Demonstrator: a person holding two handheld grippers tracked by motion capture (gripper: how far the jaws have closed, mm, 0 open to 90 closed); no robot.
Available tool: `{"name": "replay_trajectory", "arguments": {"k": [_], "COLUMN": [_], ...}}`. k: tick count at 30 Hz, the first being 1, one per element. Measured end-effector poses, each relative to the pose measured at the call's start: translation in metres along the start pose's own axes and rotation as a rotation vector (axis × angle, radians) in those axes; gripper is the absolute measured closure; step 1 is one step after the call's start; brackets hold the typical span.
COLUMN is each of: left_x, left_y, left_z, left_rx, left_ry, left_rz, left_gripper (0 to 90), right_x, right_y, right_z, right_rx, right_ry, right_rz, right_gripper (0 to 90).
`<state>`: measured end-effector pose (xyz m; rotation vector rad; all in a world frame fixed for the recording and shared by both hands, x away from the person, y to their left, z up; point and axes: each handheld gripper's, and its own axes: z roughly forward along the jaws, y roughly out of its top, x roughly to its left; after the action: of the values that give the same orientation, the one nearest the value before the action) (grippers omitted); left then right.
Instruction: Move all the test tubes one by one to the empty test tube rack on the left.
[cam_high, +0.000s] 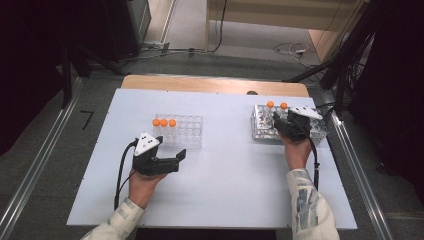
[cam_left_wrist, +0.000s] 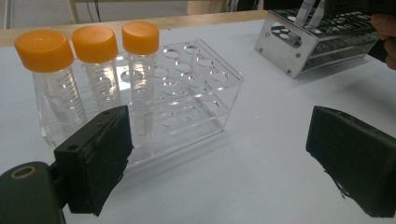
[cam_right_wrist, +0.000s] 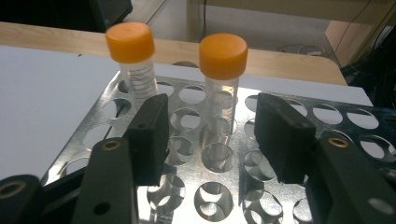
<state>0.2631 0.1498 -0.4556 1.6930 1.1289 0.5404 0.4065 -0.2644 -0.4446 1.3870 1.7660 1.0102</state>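
A white tabletop (cam_high: 215, 185) holds two racks. On the left side stands a clear plastic rack (cam_high: 181, 131) with many round holes. Three tubes with orange caps (cam_high: 164, 123) stand in a row at its far left end. Seen from the left gripper view, the tubes (cam_left_wrist: 98, 74) are clear and stand upright.

On the right side stands a shiny metal rack (cam_high: 263, 125). Two more orange-capped tubes (cam_high: 277, 105) stand at its far edge, side by side with a small gap between them. In the right gripper view they (cam_right_wrist: 223, 79) stand upright in the far row of holes, and the holes nearer to the camera are bare.

The left gripper (cam_high: 180, 156) rests low over the tabletop, just near of the clear rack. It points toward the right. Its jaws are spread wide apart with nothing between them. In the left gripper view, the left black pad (cam_left_wrist: 100, 156) sits in front of the clear rack, apart from the tubes.

The right gripper (cam_high: 281, 122) hangs over the metal rack, pointing away from the person. Its jaws are apart and hold nothing. The right-hand tube stands just past the gap between them. A hand (cam_high: 296, 152) holds this gripper from the near side.
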Motion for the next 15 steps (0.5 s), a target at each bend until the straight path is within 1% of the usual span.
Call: {"name": "replay_trajectory", "arguments": {"k": [2,4,7,11,13,15], "left_x": [0.0,-0.001,-0.001,-0.002,-0.002,-0.002], "left_y": [0.0,-0.001,-0.001,-0.001,-0.001,-0.002], "left_z": [0.0,0.001,0.001,0.002,0.002,0.002], "left_rx": [0.002,0.002,0.004,0.008,0.008,0.009], "left_ry": [-0.002,-0.001,-0.003,-0.002,-0.002,-0.002], "left_rz": [-0.001,-0.002,0.002,0.001,0.002,0.003], "left_gripper": [7.5,7.5,7.5,7.5,7.5,7.5], "right_x": [-0.002,-0.003,-0.003,-0.005,-0.006,-0.007], "right_y": [-0.001,-0.003,-0.004,-0.004,-0.004,-0.004], "right_z": [0.005,0.008,0.011,0.014,0.015,0.017], "right_rx": [0.006,0.005,0.01,-0.012,-0.011,-0.009], "right_ry": [-0.009,-0.01,-0.018,-0.023,-0.02,-0.013], "right_rz": [0.007,0.016,0.006,0.021,0.035,0.039], "right_gripper": [47.9,49.8,52.1,56.9,58.6,59.9]}}
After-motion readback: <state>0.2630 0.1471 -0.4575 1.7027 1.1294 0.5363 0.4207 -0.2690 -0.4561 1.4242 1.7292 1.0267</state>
